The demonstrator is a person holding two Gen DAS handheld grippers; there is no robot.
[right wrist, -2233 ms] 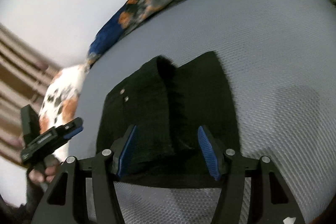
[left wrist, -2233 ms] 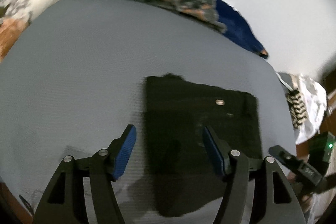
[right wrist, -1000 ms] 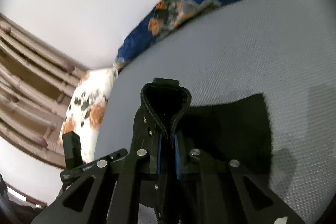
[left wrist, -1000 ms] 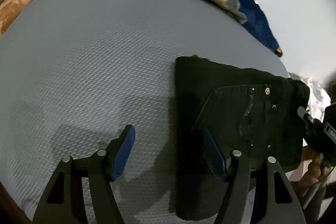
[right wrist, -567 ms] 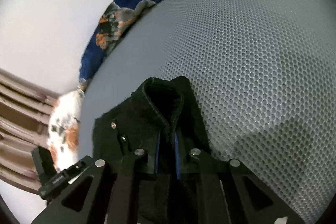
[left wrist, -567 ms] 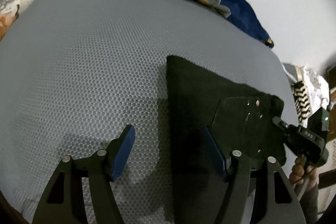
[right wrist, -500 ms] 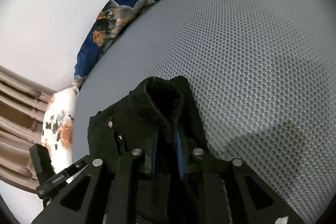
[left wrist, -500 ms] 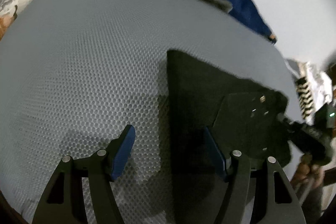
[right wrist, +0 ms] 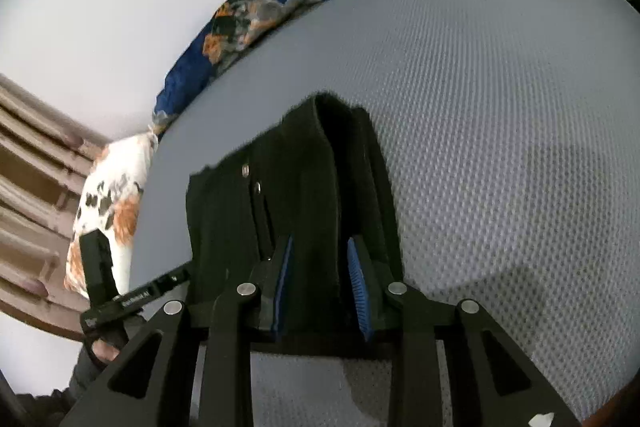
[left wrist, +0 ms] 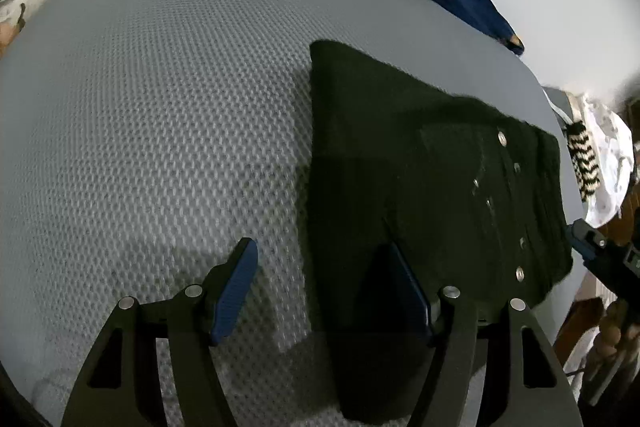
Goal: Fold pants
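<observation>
We see the black pants (left wrist: 420,179) folded flat on the grey bed (left wrist: 160,107), near its right edge. Our left tool (left wrist: 324,291) hovers spread wide; our right tool (right wrist: 320,287) is parted, straddling a raised fold without gripping.

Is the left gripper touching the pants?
Cannot tell. The left wrist view shows the left gripper open, one finger overlapping the pants, with no contact plainly visible.

My two fisheye views are dim and bend hard at the rims, black corners all round. The black pants (left wrist: 420,187) swallow detail (only rivets glint). Soft shadows fall toward 6 o'clock on the grey mattress (right wrist: 500,147); edges slightly soft.
</observation>
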